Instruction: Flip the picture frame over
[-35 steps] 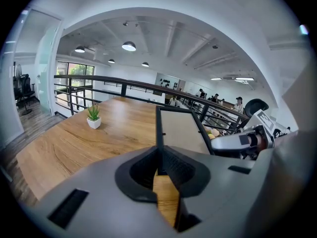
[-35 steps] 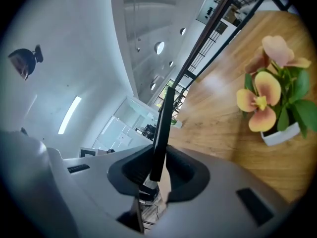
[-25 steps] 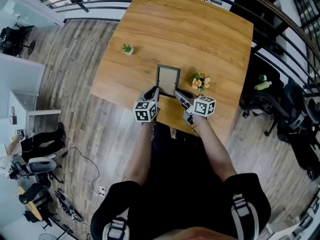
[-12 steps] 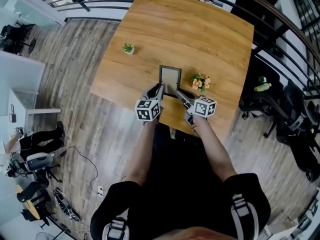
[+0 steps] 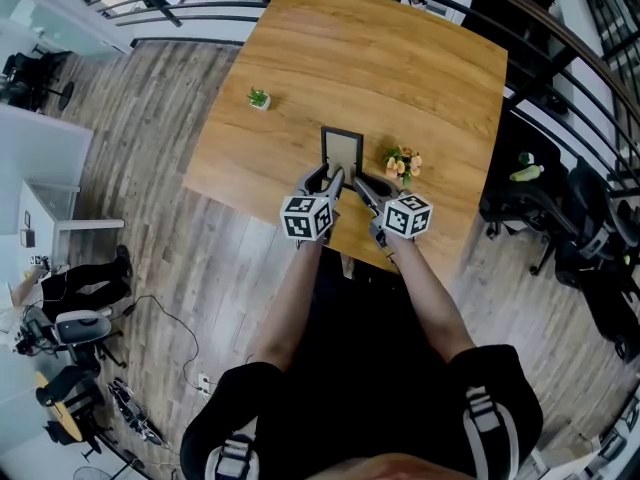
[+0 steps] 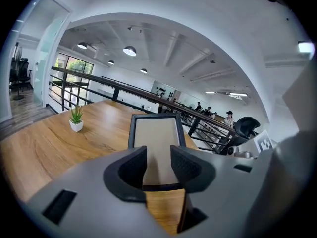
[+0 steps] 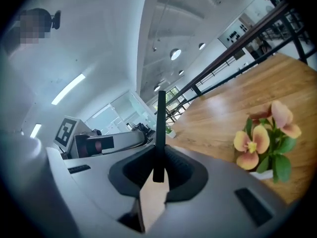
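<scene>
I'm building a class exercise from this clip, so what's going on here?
A person at a wooden table works on a black picture frame with two tools. The right hand-held gripper is clamped on the frame's edge. The left hand-held gripper has just been opening its jaws. The frame's near edge lies between them, not pressed. Flowers stand beside the frame.

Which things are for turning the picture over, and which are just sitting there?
For the job: picture frame; right gripper, clamped on its edge; left gripper, jaws just opening, frame in the gap but not pinched.
Just sitting there: small green plant; orange flowers.
</scene>
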`<state>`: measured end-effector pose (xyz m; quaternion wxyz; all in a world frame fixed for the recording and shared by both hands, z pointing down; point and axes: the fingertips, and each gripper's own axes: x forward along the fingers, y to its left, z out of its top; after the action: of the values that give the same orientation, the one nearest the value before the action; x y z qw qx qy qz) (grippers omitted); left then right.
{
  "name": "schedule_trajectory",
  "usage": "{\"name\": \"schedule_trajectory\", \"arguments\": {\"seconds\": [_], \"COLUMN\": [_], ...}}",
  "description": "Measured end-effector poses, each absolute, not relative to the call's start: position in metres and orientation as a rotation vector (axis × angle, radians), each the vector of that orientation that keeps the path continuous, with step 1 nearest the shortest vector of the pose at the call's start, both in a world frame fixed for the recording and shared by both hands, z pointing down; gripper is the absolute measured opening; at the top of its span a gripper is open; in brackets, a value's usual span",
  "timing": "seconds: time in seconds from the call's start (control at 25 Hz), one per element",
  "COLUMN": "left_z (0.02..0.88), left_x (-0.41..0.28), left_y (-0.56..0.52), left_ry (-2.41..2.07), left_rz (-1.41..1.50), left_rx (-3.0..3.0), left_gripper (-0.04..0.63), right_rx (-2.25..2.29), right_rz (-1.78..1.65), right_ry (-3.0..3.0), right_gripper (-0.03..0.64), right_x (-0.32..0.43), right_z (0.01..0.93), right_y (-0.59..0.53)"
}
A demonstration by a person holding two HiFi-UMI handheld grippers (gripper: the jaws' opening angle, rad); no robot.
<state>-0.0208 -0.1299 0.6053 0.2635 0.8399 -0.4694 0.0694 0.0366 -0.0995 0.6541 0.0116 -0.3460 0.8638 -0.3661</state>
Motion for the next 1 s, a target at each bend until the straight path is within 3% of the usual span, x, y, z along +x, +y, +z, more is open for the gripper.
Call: {"name": "schedule_trajectory", "arguments": {"seconds": [0.44, 1.0], "left_z": [0.585, 0.582], "left_x": [-0.018, -0.024], "left_y": [-0.137, -0.137], "left_ry": [-1.222, -1.160], "left_rz": [0.005, -0.091], "left_rx": [2.245, 2.201], "left_gripper": [0.153, 0.183], "right_rx": [-1.289, -1.409], "right_rz": [-0.659, -0.400], "right_ry": [3.085, 3.198], "right_gripper": [0.067, 0.069], "right_x": [0.023, 0.014], "right_z": [0.647, 0.646], "right_y": [-0.096, -0.097]}}
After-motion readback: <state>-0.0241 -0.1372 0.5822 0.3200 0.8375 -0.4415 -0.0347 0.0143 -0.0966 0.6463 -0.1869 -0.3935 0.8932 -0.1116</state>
